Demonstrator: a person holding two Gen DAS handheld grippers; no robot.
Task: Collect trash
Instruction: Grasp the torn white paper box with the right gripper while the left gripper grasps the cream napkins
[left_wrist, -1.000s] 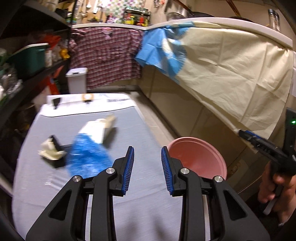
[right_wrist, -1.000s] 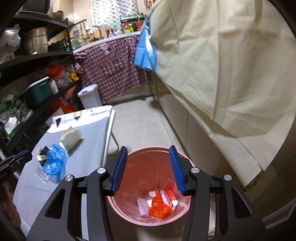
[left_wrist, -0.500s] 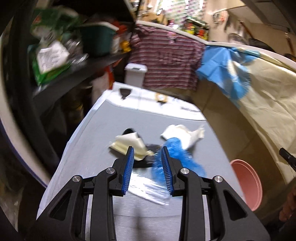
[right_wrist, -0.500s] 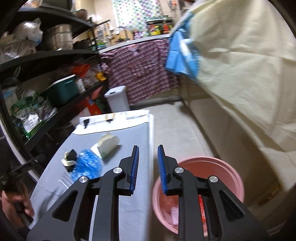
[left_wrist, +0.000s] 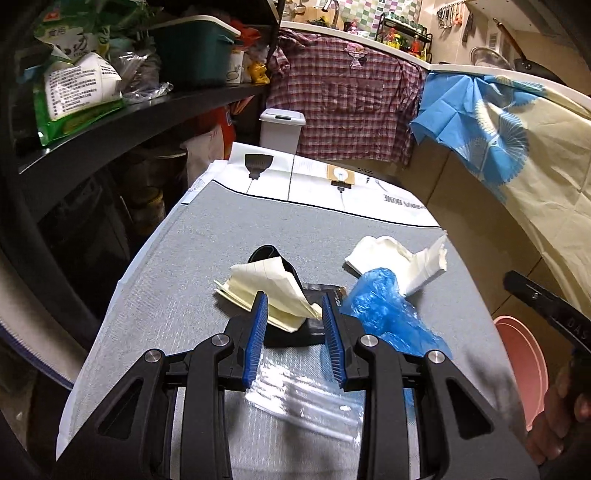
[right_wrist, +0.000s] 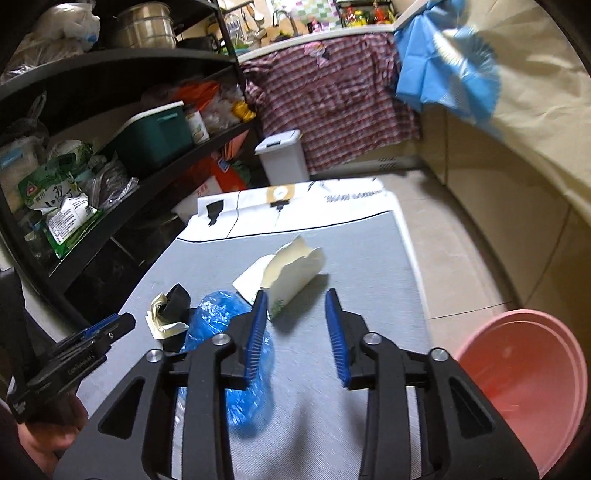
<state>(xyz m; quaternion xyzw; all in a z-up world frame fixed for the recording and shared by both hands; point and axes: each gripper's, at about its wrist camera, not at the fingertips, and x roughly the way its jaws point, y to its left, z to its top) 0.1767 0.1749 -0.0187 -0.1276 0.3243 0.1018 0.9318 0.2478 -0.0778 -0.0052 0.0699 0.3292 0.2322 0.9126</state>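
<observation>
The left gripper (left_wrist: 293, 314) straddles cream folded paper (left_wrist: 267, 290), fingers parted, not yet clamping. The right gripper (right_wrist: 297, 317), fingers just reopened and empty, nears the torn carton (right_wrist: 291, 267) at twelve o'clock, the pink bucket (right_wrist: 524, 384) waiting beside the surface (right_wrist: 369, 251).

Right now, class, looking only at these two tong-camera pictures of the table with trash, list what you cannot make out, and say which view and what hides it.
- Pink bin: contents unseen; both views catch only its rim and wall at the frame edge.
- Black object: left view, a folded paper covers most of it.
- Blue plastic bag: right view, partly behind the right tongs and blurred.
- Clear wrapper: left view, partly behind the left tongs, edges faint.
</observation>
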